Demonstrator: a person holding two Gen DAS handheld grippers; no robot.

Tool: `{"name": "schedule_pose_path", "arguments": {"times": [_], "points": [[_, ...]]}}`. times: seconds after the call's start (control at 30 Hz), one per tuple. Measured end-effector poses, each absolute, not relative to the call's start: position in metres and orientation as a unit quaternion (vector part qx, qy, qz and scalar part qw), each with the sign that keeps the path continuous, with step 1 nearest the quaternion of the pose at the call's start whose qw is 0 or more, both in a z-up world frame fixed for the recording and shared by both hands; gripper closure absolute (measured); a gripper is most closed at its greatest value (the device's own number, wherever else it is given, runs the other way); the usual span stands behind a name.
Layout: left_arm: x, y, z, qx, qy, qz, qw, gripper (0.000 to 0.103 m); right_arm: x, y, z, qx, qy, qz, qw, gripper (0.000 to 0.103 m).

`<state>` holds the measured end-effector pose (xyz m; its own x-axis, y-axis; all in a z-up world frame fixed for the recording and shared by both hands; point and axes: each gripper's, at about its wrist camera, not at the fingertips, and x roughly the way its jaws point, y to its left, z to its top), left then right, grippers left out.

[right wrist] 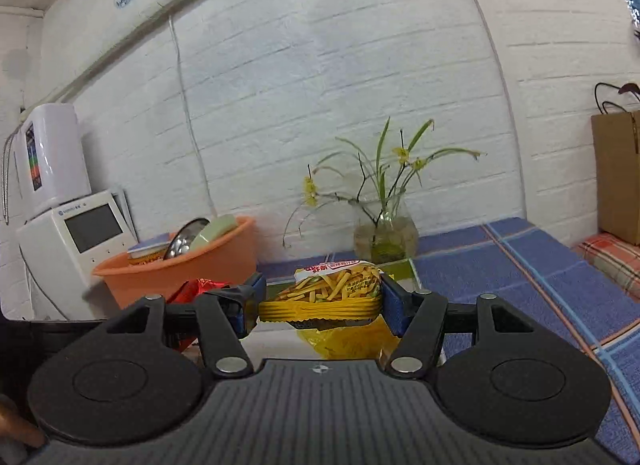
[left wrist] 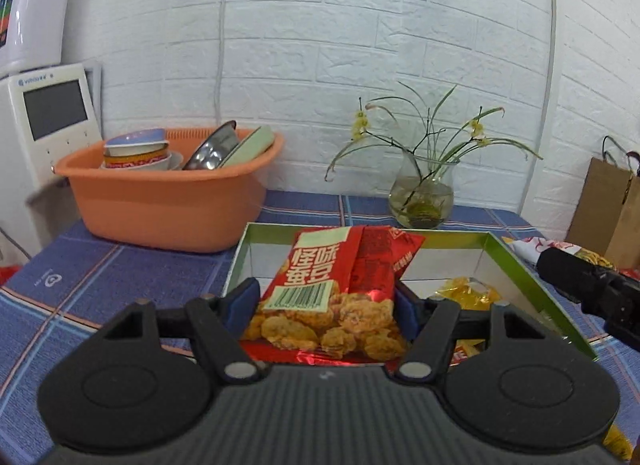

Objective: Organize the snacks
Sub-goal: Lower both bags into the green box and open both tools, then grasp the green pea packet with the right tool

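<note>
Left gripper jaws clenched on red snack bag above green-rimmed box, right gripper jaws grasping yellow fries packet over same box, orange basin and glass vase behind on blue checked surface.

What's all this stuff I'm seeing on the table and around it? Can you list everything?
red snack bag: 1, red, held over the box
yellow fries snack bag: 1, yellow, held over the box
yellow packet: 1, yellow, lying in the box
box: 1, green rim, white inside, table centre
orange basin: 1, orange, holding bowls and plates, back left
glass vase: 1, clear, with yellow-flowered plant, behind the box
tablecloth: 1, blue plaid
white appliance: 1, with screen, far left
paper bag: 1, brown, far right
left gripper: 1, black, blue pads, shut on the red bag
right gripper: 1, same, shut on the fries bag
</note>
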<state>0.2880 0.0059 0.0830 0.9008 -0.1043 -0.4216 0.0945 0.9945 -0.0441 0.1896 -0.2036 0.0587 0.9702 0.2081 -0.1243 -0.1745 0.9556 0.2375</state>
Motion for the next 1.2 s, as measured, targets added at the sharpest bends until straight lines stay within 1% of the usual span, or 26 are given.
{"name": "schedule_pose_path", "arguments": {"times": [0.07,0.17,0.3,0.33,0.5,0.63,0.73,0.8,0.9,1.0,1.1,1.2], "points": [[0.291,-0.002,0.073,0.016,0.224,-0.045,0.973,0.035,0.199,-0.195,0.053,0.123,0.102,0.083,0.984,0.004],[0.294,-0.005,0.066,0.027,0.228,-0.048,0.972,0.035,0.209,-0.189,0.04,0.152,0.149,0.068,0.975,0.004],[0.295,-0.001,0.066,0.022,0.223,-0.047,0.973,0.034,0.204,-0.192,0.034,0.146,0.131,0.074,0.978,0.003],[0.295,-0.001,0.066,0.021,0.223,-0.046,0.974,0.034,0.204,-0.194,0.034,0.145,0.126,0.079,0.978,0.0],[0.288,-0.005,0.07,0.037,0.206,-0.043,0.977,0.027,0.203,-0.203,0.037,0.176,0.127,0.101,0.971,0.0],[0.28,0.001,0.083,0.04,0.195,-0.042,0.979,0.024,0.195,-0.208,0.049,0.169,0.116,0.108,0.973,0.0],[0.269,0.013,0.097,0.036,0.184,-0.038,0.982,0.019,0.181,-0.213,0.066,0.149,0.085,0.111,0.979,0.0],[0.26,0.021,0.108,0.03,0.176,-0.036,0.983,0.01,0.166,-0.218,0.08,0.138,0.058,0.116,0.982,0.0],[0.243,0.03,0.119,0.035,0.163,-0.034,0.985,0.003,0.143,-0.226,0.1,0.12,0.021,0.121,0.985,0.0],[0.224,0.033,0.119,0.047,0.159,-0.024,0.986,0.002,0.122,-0.234,0.112,0.105,-0.007,0.108,0.989,0.0],[0.212,0.03,0.111,0.082,0.168,-0.025,0.982,0.001,0.108,-0.245,0.111,0.096,-0.004,0.102,0.99,0.0],[0.199,0.032,0.09,0.101,0.188,-0.018,0.977,0.001,0.108,-0.255,0.1,0.074,0.032,0.09,0.993,0.0]]}}
